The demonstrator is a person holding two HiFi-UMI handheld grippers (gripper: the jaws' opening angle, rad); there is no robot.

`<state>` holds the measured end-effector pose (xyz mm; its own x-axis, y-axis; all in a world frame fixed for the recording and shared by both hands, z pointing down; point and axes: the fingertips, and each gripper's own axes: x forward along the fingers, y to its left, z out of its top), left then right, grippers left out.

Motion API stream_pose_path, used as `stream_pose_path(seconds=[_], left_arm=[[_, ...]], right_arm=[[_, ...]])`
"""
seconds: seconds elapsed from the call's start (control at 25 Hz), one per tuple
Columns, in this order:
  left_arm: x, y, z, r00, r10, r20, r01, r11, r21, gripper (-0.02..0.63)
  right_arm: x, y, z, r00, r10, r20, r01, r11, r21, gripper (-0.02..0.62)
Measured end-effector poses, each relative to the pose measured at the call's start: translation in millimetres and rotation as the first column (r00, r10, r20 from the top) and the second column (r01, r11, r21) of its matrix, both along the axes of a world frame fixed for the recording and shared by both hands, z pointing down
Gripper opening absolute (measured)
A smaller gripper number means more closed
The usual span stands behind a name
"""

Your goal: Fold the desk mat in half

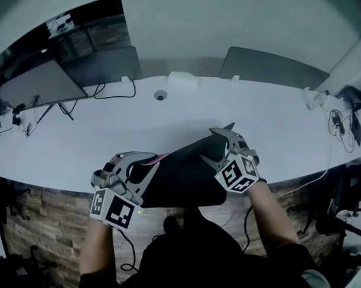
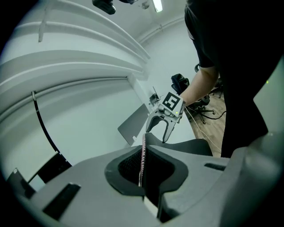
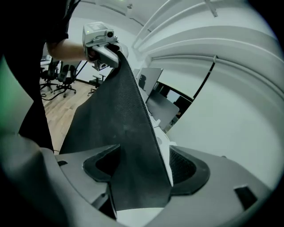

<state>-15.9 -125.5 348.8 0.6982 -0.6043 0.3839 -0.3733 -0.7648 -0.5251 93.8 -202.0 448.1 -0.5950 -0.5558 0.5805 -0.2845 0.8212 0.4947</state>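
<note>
Clenching my left gripper (image 2: 143, 175) on the pink-stitched edge of the desk mat (image 2: 186, 147), I hold that end raised above the near edge of the white desk (image 1: 138, 127). My right gripper (image 3: 142, 173) has its jaws spread wide, with the mat's textured black sheet passing loosely between them, unclamped. The mat runs from one gripper to the other along the desk's near edge, and grey panels (image 1: 266, 66) stand at the desk's far edge.

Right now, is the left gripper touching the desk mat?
Touching. The left gripper view shows the left gripper with its jaws shut on the desk mat edge.
</note>
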Motion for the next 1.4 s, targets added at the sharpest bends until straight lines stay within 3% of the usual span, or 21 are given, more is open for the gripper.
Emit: stream_pose_path(seconds=[0.2, 0.32, 0.4, 0.56, 0.72, 0.88, 1.04, 1.24, 1.4], left_arm=[[-6, 7, 1, 1.000, 0.003, 0.005, -0.003, 1.000, -0.029, 0.023], [-12, 10, 6, 1.000, -0.018, -0.002, 0.018, 0.998, -0.068, 0.023], [-13, 12, 6, 1.000, -0.022, -0.016, 0.021, 0.997, -0.076, 0.023], [-15, 13, 11, 0.999, -0.038, -0.014, 0.036, 0.996, -0.085, 0.023], [-20, 2, 13, 0.995, -0.079, -0.053, 0.073, 0.992, -0.103, 0.023], [-8, -11, 2, 0.990, -0.080, -0.116, 0.067, 0.991, -0.115, 0.023], [19, -28, 2, 0.994, -0.047, -0.101, 0.035, 0.993, -0.117, 0.023], [30, -54, 17, 0.993, -0.066, -0.102, 0.048, 0.985, -0.167, 0.023], [12, -81, 29, 0.980, -0.171, -0.103, 0.146, 0.965, -0.217, 0.023]], right_arm=[[-6, 3, 5, 0.995, -0.081, -0.059, 0.078, 0.995, -0.054, 0.312], [-4, 16, 10, 0.992, -0.111, -0.065, 0.104, 0.989, -0.101, 0.095], [-3, 28, 16, 0.987, -0.144, -0.071, 0.134, 0.982, -0.131, 0.025], [-3, 42, 25, 0.987, -0.137, -0.089, 0.125, 0.984, -0.128, 0.017], [5, 29, 8, 0.998, -0.022, -0.066, 0.020, 1.000, -0.022, 0.015], [25, 11, -18, 0.996, 0.085, -0.039, -0.081, 0.993, 0.086, 0.015], [54, -11, -28, 0.985, 0.169, -0.026, -0.166, 0.982, 0.093, 0.017], [66, -41, -19, 0.986, 0.159, -0.043, -0.155, 0.985, 0.082, 0.017], [49, -78, -14, 0.994, 0.105, -0.038, -0.102, 0.991, 0.085, 0.017]])
